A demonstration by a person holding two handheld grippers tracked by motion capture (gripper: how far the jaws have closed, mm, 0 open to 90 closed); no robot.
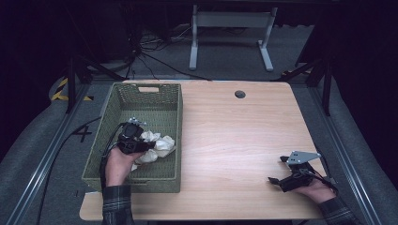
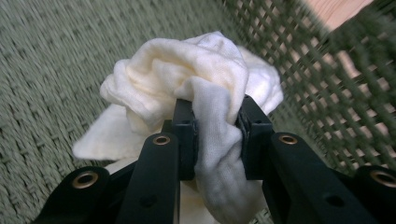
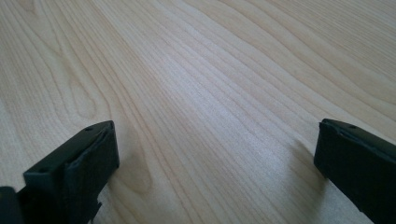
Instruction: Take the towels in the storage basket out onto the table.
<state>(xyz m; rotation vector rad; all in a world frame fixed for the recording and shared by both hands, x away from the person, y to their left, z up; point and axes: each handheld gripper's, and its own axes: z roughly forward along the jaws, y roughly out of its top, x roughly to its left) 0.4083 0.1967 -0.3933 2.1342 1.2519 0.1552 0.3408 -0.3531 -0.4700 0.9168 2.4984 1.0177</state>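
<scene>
The cloth's [image 2: 205, 88] lower folds are hidden behind the left claw [image 2: 217, 135].

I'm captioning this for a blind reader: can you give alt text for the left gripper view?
The left hand-held gripper pinches a fold of crumpled cream cloth between its two black jaws. Behind it lie the woven floor and open-weave wall of a green basket.
</scene>
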